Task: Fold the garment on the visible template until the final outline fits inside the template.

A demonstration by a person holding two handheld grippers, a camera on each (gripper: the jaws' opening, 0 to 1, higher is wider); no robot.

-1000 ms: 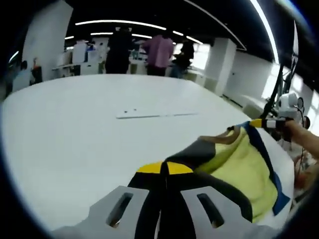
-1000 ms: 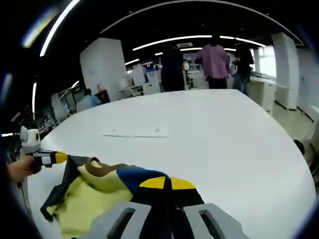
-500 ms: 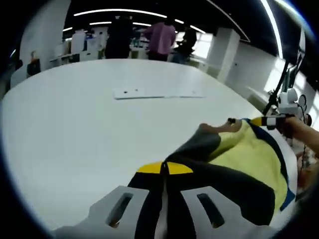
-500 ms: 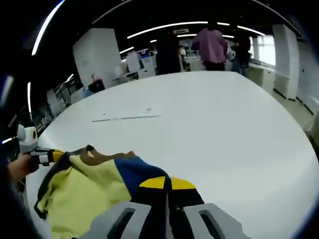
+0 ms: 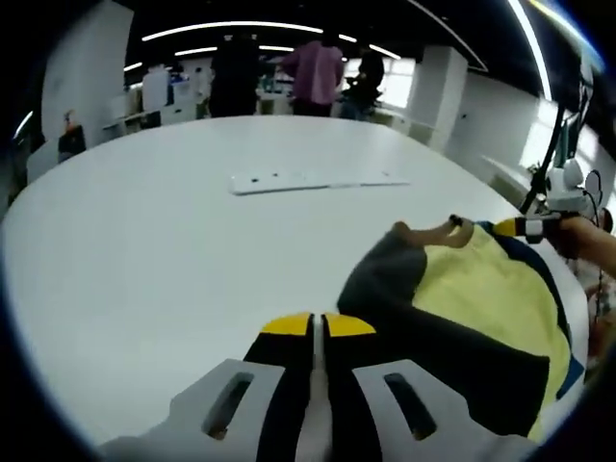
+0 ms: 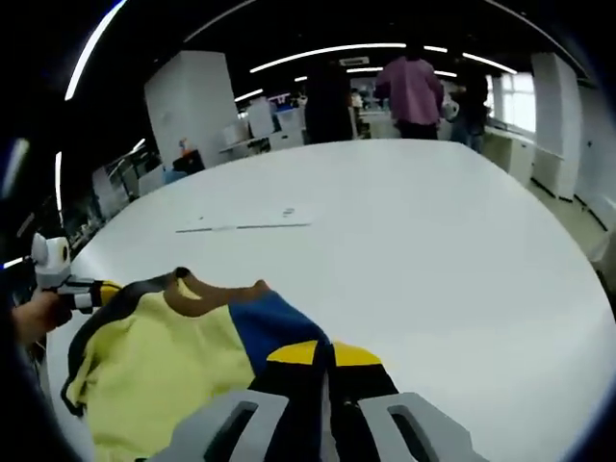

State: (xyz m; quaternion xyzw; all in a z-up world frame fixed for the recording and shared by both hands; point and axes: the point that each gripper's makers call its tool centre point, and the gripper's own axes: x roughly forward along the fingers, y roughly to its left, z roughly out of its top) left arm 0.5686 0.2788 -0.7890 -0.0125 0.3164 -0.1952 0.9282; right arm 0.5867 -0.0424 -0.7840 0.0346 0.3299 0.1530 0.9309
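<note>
The garment (image 5: 481,298) has a yellow body, a brown collar, one dark grey shoulder and one blue shoulder. It hangs stretched between both grippers over the near part of the white table (image 5: 144,241). My left gripper (image 5: 316,325) is shut on the dark grey shoulder. In the right gripper view, my right gripper (image 6: 322,354) is shut on the blue shoulder of the garment (image 6: 164,356). Each gripper appears in the other's view, held by a hand: the right gripper (image 5: 525,228) and the left gripper (image 6: 91,292). A flat white strip (image 5: 318,180) lies farther out on the table.
The same white strip (image 6: 245,226) lies beyond the collar on the white table (image 6: 433,250). Several people (image 5: 318,82) stand past the table's far edge among desks and white pillars. A tripod stand (image 5: 553,144) rises at the right.
The garment has spread wider and flatter between the grippers, and more of its yellow body faces up. Both grippers stay shut on its shoulders.
</note>
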